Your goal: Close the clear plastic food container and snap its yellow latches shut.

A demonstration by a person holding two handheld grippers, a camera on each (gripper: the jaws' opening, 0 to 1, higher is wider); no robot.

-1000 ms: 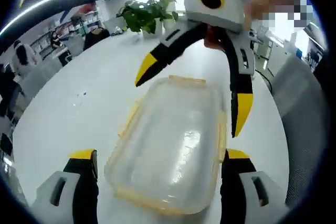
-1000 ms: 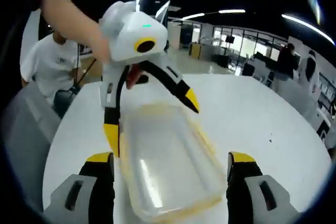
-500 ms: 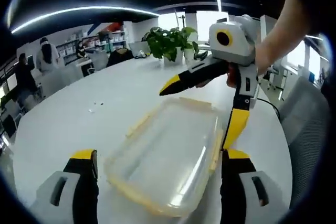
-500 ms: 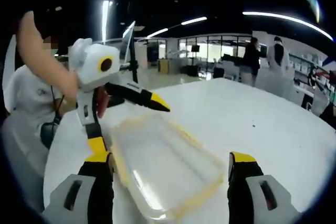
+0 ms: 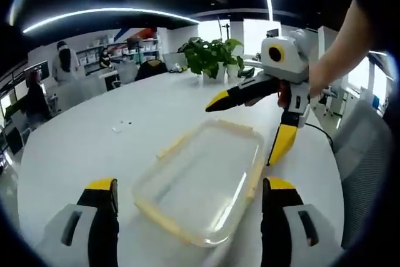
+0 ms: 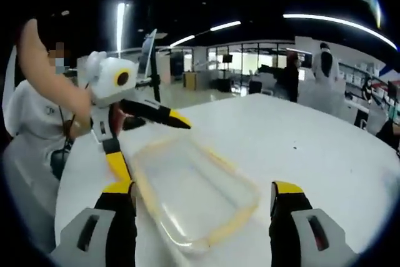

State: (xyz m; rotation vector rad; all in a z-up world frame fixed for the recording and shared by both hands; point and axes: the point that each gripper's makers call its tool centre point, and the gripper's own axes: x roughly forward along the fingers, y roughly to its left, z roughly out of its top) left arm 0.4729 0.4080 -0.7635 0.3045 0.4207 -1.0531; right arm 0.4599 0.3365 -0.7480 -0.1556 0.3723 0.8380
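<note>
A clear plastic food container (image 5: 203,182) with its lid on lies flat on the white table (image 5: 87,148). Yellow latches (image 5: 170,149) run along its edges and stand out sideways. My left gripper (image 5: 189,187) is open, its jaws wide on either side of the container's near end without touching it. My right gripper (image 5: 250,123) comes in from the right, open, one yellow tip above the far edge and the other beside the far right corner. In the right gripper view, the container (image 6: 194,192) lies between the open jaws of my right gripper (image 6: 201,189). The left gripper (image 6: 147,142) is open at its far left.
A potted plant (image 5: 209,54) stands at the table's far side. A grey chair (image 5: 365,154) is on the right. Small specks (image 5: 119,127) lie on the tabletop. A person in a white shirt (image 6: 37,114) is at the left, and other people stand far back.
Both cameras have pulled back and up from the container, which now looks smaller. The right gripper's jaws have drawn off the container's far end. The container has stayed put.
</note>
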